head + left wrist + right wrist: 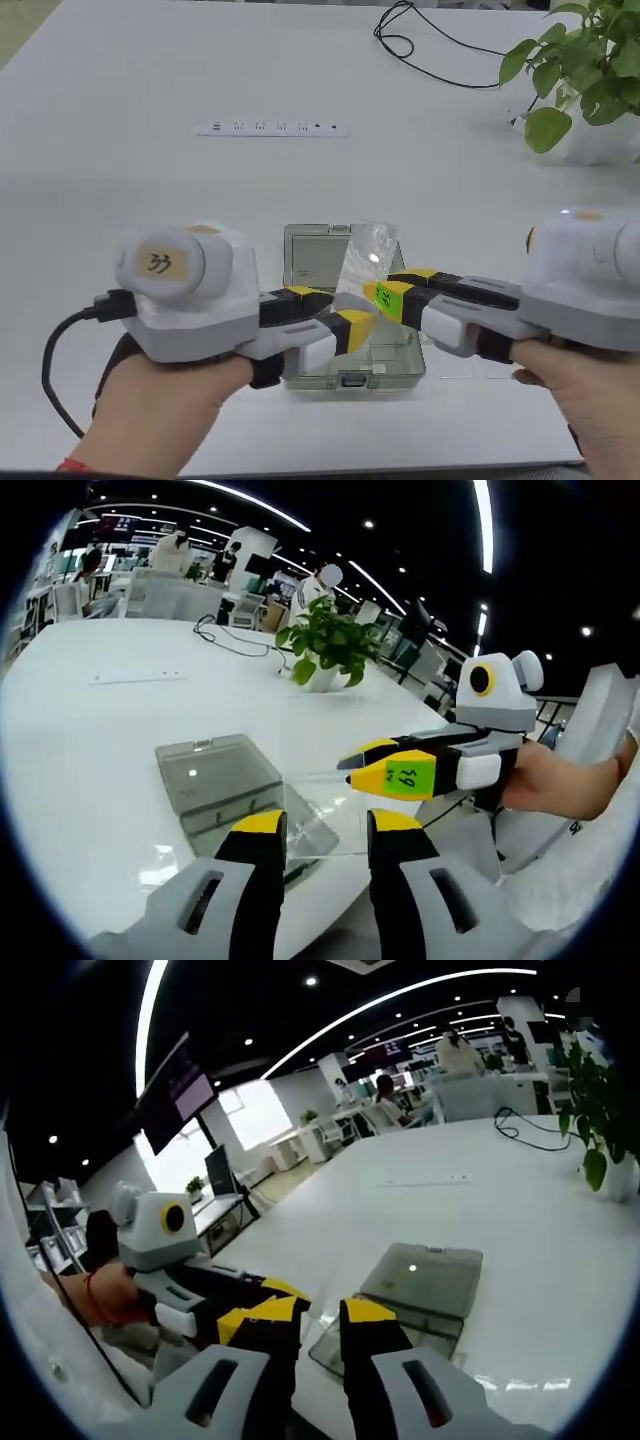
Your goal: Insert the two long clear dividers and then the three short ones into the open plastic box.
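Observation:
The open clear plastic box (404, 362) lies on the white table, its lid (314, 252) folded back flat. Above it a clear divider (368, 258) stands tilted, glinting in the light. My right gripper (390, 286) comes in from the right and is shut on the sheet's lower edge. My left gripper (335, 308) reaches in from the left, jaws open, beside that edge. In the left gripper view the divider (318, 805) hangs just beyond my left gripper (325, 825), with the right gripper (365, 768) pinching it. The right gripper view looks past my right gripper (318, 1318) to the lid (425, 1275).
A white power strip (270, 127) lies across the table's middle. A black cable (430, 45) loops at the far edge, and a potted plant (585, 70) stands at the far right. Other desks and people show in the room behind.

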A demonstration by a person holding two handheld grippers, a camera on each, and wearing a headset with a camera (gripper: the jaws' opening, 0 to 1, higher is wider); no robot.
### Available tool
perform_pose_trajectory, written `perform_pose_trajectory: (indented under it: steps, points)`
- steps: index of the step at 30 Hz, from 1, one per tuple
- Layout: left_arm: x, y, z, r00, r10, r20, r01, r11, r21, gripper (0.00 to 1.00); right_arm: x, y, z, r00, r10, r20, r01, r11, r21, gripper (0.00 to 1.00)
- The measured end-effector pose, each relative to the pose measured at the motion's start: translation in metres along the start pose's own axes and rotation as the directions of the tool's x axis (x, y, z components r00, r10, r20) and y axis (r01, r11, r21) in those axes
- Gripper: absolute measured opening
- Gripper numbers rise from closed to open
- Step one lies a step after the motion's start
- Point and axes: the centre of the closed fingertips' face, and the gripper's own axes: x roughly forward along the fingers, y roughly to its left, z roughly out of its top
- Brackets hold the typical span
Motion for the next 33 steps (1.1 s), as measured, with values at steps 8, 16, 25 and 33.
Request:
perform_pose_trajectory:
  steps: [8, 16, 25, 33]
  points:
    - [0.0005, 0.0001, -0.001, 1.0, 0.001, -0.002, -0.001, 1.0, -0.002, 0.3, 0.0018, 0.0013, -0.0019, 0.9998, -0.015, -0.01, 0.015, 0.999, 0.028, 0.12]
    - [0.0014, -0.0009, -0.0001, 1.0, -0.001, 0.01, 0.001, 1.0, -0.006, 0.3, 0.0021, 0.0011, -0.001, 0.9989, -0.047, -0.003, 0.047, 0.994, 0.096, 0.07]
    - [0.0034, -0.0045, -0.0007, 0.9998, -0.019, 0.003, 0.019, 1.0, 0.012, 0.32, 0.0015, 0.0023, 0.0008, 0.9987, -0.051, -0.005, 0.051, 0.993, 0.107, 0.07]
    - [0.0004, -0.0026, -0.0025, 0.9997, -0.025, -0.003, 0.026, 0.998, 0.049, 0.35, -0.0003, 0.0018, 0.0032, 0.9988, -0.048, -0.006, 0.049, 0.991, 0.123, 0.07]
